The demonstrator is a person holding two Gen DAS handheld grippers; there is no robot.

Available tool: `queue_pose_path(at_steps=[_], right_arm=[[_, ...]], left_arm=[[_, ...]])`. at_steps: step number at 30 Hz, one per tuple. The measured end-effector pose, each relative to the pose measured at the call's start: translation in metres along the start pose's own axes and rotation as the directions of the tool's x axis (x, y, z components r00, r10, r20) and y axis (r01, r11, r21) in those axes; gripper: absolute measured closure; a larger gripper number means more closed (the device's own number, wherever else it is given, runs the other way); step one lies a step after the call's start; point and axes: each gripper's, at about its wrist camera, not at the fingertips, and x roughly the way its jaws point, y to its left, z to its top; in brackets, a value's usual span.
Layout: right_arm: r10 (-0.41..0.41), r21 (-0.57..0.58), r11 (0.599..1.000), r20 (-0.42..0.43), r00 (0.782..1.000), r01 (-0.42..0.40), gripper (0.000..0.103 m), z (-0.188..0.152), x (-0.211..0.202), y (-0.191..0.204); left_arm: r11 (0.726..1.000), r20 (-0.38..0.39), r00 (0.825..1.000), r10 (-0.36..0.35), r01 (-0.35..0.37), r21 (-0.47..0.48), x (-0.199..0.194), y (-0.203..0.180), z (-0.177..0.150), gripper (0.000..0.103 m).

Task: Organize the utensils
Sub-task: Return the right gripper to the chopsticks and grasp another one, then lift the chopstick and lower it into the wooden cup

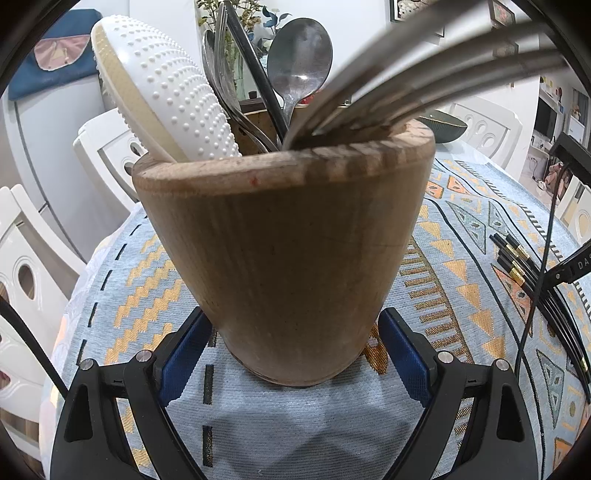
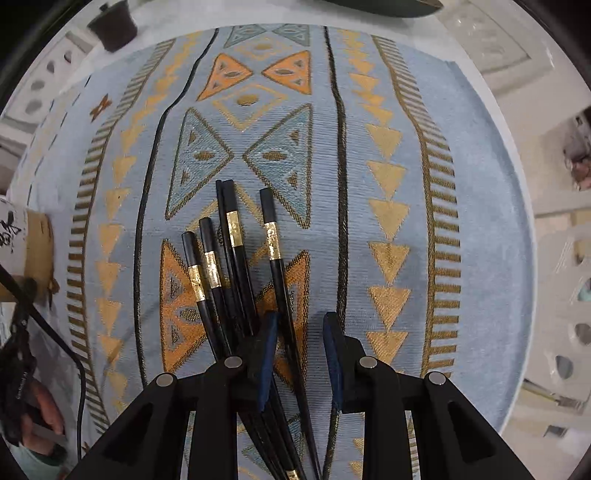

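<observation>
A wooden utensil holder (image 1: 284,254) stands upright on the patterned tablecloth, filled with a metal spoon (image 1: 299,62), forks (image 1: 221,74), a white dotted rice paddle (image 1: 166,92) and blurred metal handles (image 1: 443,70). My left gripper (image 1: 293,354) straddles the holder's base, its blue pads (image 1: 184,354) close to both sides; contact is unclear. Several black chopsticks with gold bands (image 2: 236,258) lie on the cloth in the right wrist view. My right gripper (image 2: 300,354) hovers low over them, open, with one chopstick (image 2: 275,258) running between the pads and the others under the left finger.
The chopsticks also show at the right in the left wrist view (image 1: 517,266), beside a black cable (image 1: 543,266). A dark bowl (image 1: 443,127) sits behind the holder. White chairs (image 1: 110,151) ring the table. A dark cup (image 2: 112,27) stands far left.
</observation>
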Motion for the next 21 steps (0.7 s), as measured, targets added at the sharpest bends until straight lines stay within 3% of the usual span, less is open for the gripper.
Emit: queue_pose_path(at_steps=[5,7,9,12,17,21], right_arm=[[0.020,0.021,1.000,0.035,0.999,-0.021,0.080,0.014,0.004,0.007],[0.000,-0.018,1.000,0.051,0.999,0.001,0.083,0.015,0.003,0.015],[0.000,-0.043,0.999,0.063,0.998,0.003,0.096,0.013,0.001,0.022],[-0.019,-0.013,1.000,0.091,0.996,0.020,0.097,0.011,-0.003,0.028],[-0.009,0.052,0.999,0.224,0.975,-0.002,0.097,-0.009,-0.053,0.016],[0.036,0.087,0.994,0.338,0.940,-0.070,0.097,-0.034,-0.111,0.000]], left_arm=[[1.000,0.000,1.000,0.001,-0.001,0.000,0.000,0.000,0.000,0.012],[1.000,0.000,1.000,0.001,-0.001,-0.001,0.001,0.000,0.000,0.012],[1.000,0.000,1.000,0.001,-0.001,-0.001,0.001,0.000,0.000,0.012],[1.000,0.000,1.000,0.001,-0.001,0.000,0.000,0.000,0.000,0.012],[1.000,0.000,1.000,0.001,-0.001,0.000,0.001,0.000,0.000,0.012],[1.000,0.000,1.000,0.001,-0.001,0.000,0.000,0.000,0.000,0.012]])
